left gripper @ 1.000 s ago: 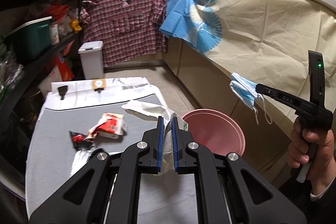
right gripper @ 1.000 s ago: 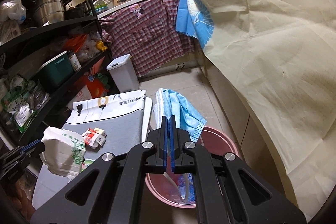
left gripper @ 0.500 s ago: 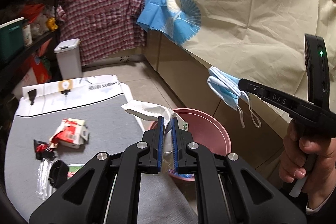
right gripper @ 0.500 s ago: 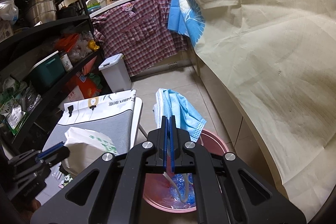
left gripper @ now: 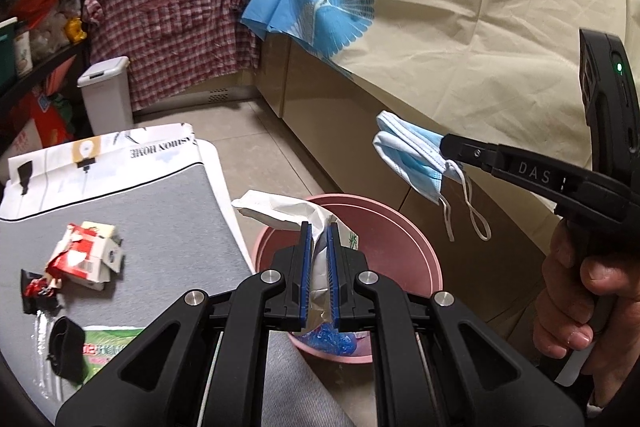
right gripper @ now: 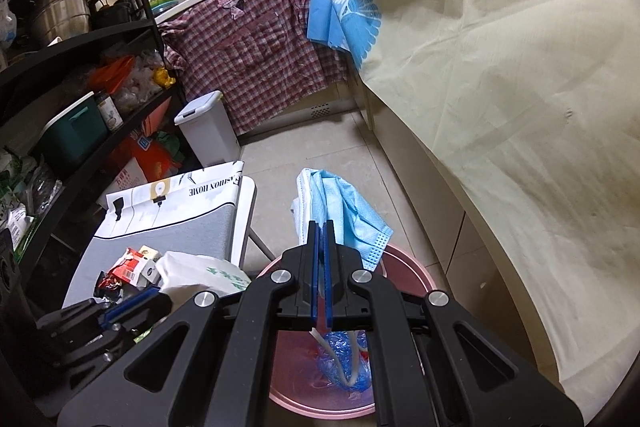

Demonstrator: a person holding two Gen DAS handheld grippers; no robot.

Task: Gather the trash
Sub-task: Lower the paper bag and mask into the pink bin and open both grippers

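My left gripper (left gripper: 319, 233) is shut on a crumpled white paper bag (left gripper: 280, 209) with green print and holds it over the near rim of the pink basin (left gripper: 400, 239). The bag also shows in the right wrist view (right gripper: 200, 269). My right gripper (right gripper: 321, 227) is shut on a blue face mask (right gripper: 344, 211) and holds it above the pink basin (right gripper: 412, 281). The mask (left gripper: 412, 159) hangs from the right gripper (left gripper: 444, 147) in the left wrist view, straps dangling. Blue plastic (right gripper: 344, 359) lies in the basin.
A grey-topped table (left gripper: 168, 211) to the left holds a torn red-and-white carton (left gripper: 86, 255), a red wrapper (left gripper: 38, 287), a black piece (left gripper: 66, 347) and a green-printed packet (left gripper: 108, 347). A white bin (left gripper: 106, 91), dark shelves (right gripper: 80, 39) and cloth-draped counters (left gripper: 480, 27) surround the floor.
My left gripper has carried the white bag rightward off the table to the basin. My right gripper has kept the mask above the basin, shifting slightly.
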